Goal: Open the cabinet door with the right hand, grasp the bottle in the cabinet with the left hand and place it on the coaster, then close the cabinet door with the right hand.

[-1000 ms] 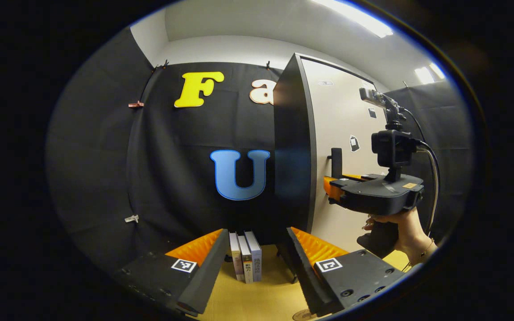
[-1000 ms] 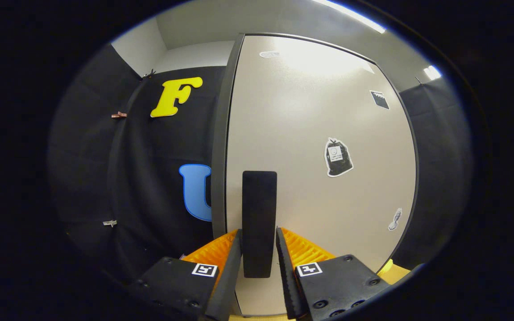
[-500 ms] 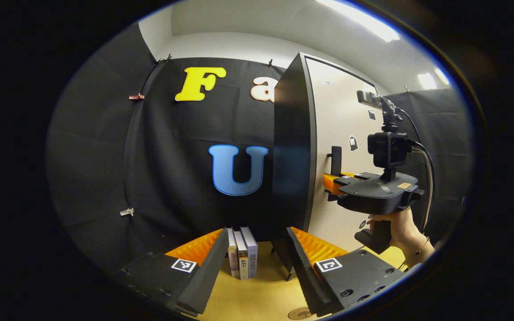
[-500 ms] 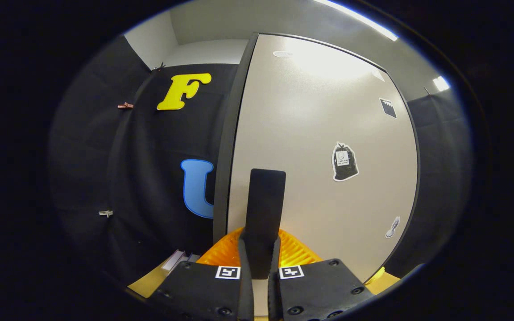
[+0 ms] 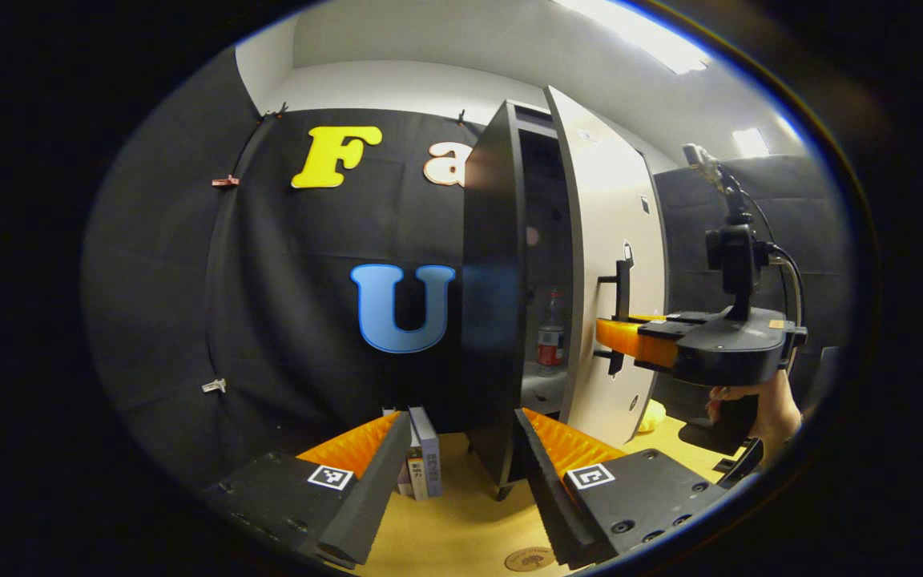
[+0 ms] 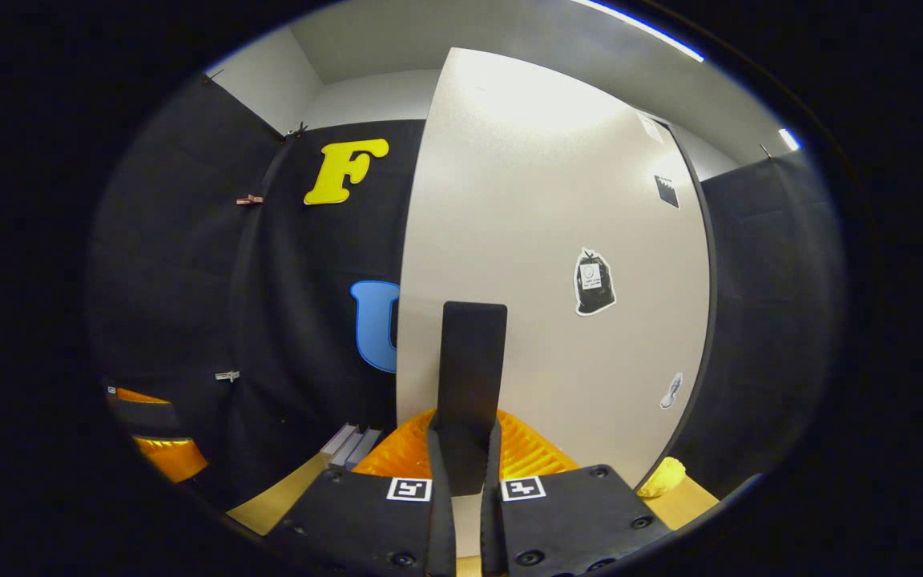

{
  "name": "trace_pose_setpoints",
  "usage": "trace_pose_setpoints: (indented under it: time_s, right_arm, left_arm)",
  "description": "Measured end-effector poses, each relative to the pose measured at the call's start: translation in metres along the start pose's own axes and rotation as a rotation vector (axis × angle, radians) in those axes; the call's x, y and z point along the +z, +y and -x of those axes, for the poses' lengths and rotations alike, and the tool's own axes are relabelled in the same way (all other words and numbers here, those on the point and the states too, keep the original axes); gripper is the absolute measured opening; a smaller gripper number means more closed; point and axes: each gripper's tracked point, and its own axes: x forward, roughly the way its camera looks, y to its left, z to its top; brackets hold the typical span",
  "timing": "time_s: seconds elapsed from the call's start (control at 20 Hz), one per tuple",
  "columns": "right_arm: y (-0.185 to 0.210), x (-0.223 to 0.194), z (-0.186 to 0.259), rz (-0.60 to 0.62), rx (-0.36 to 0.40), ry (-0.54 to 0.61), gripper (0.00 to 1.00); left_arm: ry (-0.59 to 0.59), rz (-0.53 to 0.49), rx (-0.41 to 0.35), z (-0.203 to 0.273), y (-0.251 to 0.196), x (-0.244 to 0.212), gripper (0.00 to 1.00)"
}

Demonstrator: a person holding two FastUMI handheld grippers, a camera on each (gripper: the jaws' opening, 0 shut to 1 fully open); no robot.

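i have the right tongs (image 6: pixel 463 469) clamped on the black door handle (image 6: pixel 471 377), both fingers pressed to its sides. the cabinet door (image 5: pixel 610 272) stands partly open on its hinge. the left tongs (image 5: pixel 461 449) are wide open, hold nothing, and hang near the bench (image 5: pixel 461 529).

the bottle (image 5: pixel 550 332) stands upright on a shelf inside the cabinet (image 5: pixel 493 304), in the gap between the dark side panel and the door. it looks like clear plastic with a red label, so i judge it light, fairly stiff, smooth and liable to slip. grasp it at mid-body, on or just below the label, fingers to either side; avoid the narrow neck. fill level: cannot tell.

the coaster (image 5: pixel 530 558) lies on the bench at the near edge, just beside the left tongs. books (image 5: pixel 421 465) stand left of the cabinet.
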Motion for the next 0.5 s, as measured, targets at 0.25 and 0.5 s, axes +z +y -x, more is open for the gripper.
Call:
trace_pose_setpoints:
  time_s: [0.25,0.5]
  right_arm:
    - [-0.019,0.003,0.039,0.024,-0.012,0.008,0.16]
    - [-0.042,0.004,0.071,0.053,-0.031,0.022,0.16]
  left_arm:
    - [0.001,0.0,-0.077,-0.005,-0.036,-0.002,0.82]
    - [0.01,0.0,-0.156,-0.013,-0.065,-0.005,0.82]
